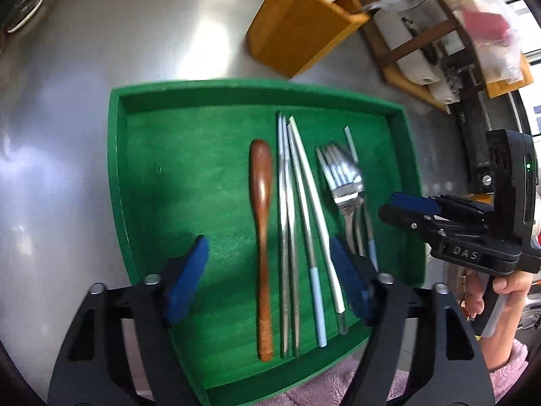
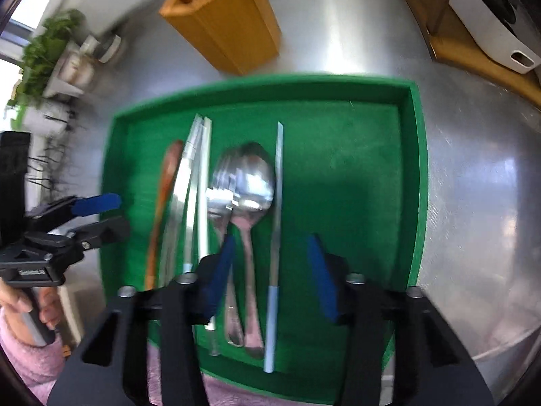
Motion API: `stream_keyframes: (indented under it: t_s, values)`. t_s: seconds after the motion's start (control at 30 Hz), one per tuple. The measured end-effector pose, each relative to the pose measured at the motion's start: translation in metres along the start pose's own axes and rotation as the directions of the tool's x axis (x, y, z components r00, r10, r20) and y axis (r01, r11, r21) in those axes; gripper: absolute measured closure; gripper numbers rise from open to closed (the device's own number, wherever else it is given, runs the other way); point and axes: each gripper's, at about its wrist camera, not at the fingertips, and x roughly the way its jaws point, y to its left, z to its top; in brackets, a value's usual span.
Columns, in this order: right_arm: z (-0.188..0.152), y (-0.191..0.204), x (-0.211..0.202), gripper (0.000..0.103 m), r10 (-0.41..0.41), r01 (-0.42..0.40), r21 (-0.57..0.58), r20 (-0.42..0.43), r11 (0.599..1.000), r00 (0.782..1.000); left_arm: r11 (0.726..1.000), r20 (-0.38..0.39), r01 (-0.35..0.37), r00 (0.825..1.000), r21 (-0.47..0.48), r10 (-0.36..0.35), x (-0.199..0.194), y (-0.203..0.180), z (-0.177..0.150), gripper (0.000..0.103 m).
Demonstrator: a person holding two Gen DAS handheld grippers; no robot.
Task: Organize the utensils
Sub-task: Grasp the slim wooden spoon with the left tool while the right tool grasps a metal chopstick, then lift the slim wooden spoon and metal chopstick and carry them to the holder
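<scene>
A shallow green rectangular tray (image 1: 116, 155) is seen on a brushed steel desk (image 1: 101, 50), with a tall mustard-yellow wooden utensil holder (image 1: 297, 30) standing just beyond its far rim. Inside the tray, lying lengthwise side by side, are a brown wooden spoon (image 1: 263, 237), a pair of silver metal chopsticks (image 1: 287, 230), white and pale-blue-handled chopsticks (image 1: 312, 223), and stacked silver forks (image 1: 341, 176); a silver metal spoon (image 2: 255, 182) is shown in the right view. The left hand-held gripper (image 1: 270, 277) is held spread over the handle ends, empty. The right hand-held gripper (image 2: 274, 277) is also spread and empty, straddling a pale-blue-handled chopstick (image 2: 275, 237). For a clean pick, one utensil should probably be singled out, the fingers lowered either side of its handle, and neighbours left undisturbed.
</scene>
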Motion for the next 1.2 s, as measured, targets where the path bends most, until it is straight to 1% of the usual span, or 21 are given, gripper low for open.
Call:
stream_keyframes:
  t_s: [0.1,0.13,0.2,0.27,0.37,0.43,0.5,0.57,0.67,0.7,0.77,0.87,0.93,1.03,1.07,1.1,1.13,1.2]
  values:
    - [-0.003,0.005,0.007,0.084,-0.023,0.023,-0.009,-0.027,1.0,0.999,1.0,-0.014,-0.03,0.999,0.003,0.03,0.005,0.0,-0.001,0.047]
    - [-0.003,0.008,0.009,0.085,-0.031,0.03,-0.016,-0.036,0.999,0.999,0.999,-0.021,-0.032,0.999,0.009,0.032,0.007,-0.001,-0.002,0.048]
    - [-0.005,0.01,0.013,0.089,-0.054,0.053,-0.022,-0.054,0.998,0.997,0.999,-0.038,-0.042,0.998,0.023,0.043,0.013,-0.004,-0.004,0.054]
    - [-0.006,0.012,0.016,0.091,-0.07,0.069,-0.022,-0.068,0.997,0.995,0.998,-0.05,-0.051,0.997,0.032,0.052,0.016,-0.006,-0.003,0.059]
    - [-0.007,0.015,0.018,0.091,-0.083,0.081,-0.022,-0.083,0.996,0.993,0.997,-0.065,-0.063,0.996,0.05,0.067,0.02,-0.012,-0.004,0.06]
    - [-0.008,0.015,0.018,0.091,-0.093,0.091,-0.026,-0.09,0.995,0.992,0.994,-0.074,-0.087,0.993,0.071,0.092,0.023,-0.015,-0.005,0.064]
    - [-0.01,0.017,0.019,0.091,-0.103,0.101,-0.031,-0.098,0.994,0.99,0.987,-0.076,-0.128,0.988,0.093,0.135,0.025,-0.019,-0.006,0.071]
    - [-0.005,0.023,0.022,0.091,-0.108,0.106,-0.033,-0.101,0.994,0.989,0.984,-0.081,-0.146,0.985,0.102,0.154,0.026,-0.019,-0.008,0.076]
    - [-0.002,0.026,0.025,0.092,-0.113,0.111,-0.032,-0.106,0.993,0.988,0.979,-0.084,-0.165,0.981,0.121,0.176,0.026,-0.02,-0.008,0.077]
    - [-0.001,0.027,0.025,0.092,-0.12,0.117,-0.033,-0.109,0.993,0.987,0.977,-0.085,-0.173,0.979,0.127,0.185,0.026,-0.021,-0.008,0.08]
    - [-0.002,0.029,0.029,0.092,-0.127,0.124,-0.034,-0.114,0.992,0.985,0.97,-0.089,-0.196,0.974,0.141,0.209,0.028,-0.022,-0.008,0.082]
    - [-0.002,0.029,0.03,0.094,-0.136,0.135,-0.02,-0.124,0.991,0.983,0.964,-0.1,-0.21,0.969,0.161,0.228,0.03,-0.026,-0.006,0.082]
    - [0.0,0.027,0.03,0.094,-0.134,0.134,-0.004,-0.134,0.991,0.982,0.964,-0.114,-0.217,0.965,0.155,0.236,0.031,-0.027,-0.004,0.082]
    - [0.003,0.022,0.031,0.094,-0.141,0.141,-0.006,-0.145,0.99,0.979,0.955,-0.135,-0.246,0.953,0.166,0.27,0.039,-0.038,0.002,0.082]
    - [0.003,0.022,0.032,0.095,-0.143,0.143,-0.006,-0.148,0.99,0.979,0.951,-0.139,-0.258,0.949,0.173,0.283,0.04,-0.04,0.003,0.085]
    - [0.005,0.023,0.033,0.095,-0.146,0.146,-0.008,-0.151,0.989,0.978,0.943,-0.139,-0.28,0.942,0.182,0.307,0.041,-0.041,0.003,0.092]
    - [0.005,0.023,0.032,0.095,-0.146,0.146,-0.007,-0.153,0.989,0.977,0.934,-0.136,-0.303,0.934,0.188,0.331,0.043,-0.044,0.005,0.096]
    - [0.007,0.022,0.033,0.096,-0.144,0.145,-0.002,-0.156,0.989,0.977,0.937,-0.14,-0.299,0.935,0.18,0.325,0.043,-0.043,0.007,0.098]
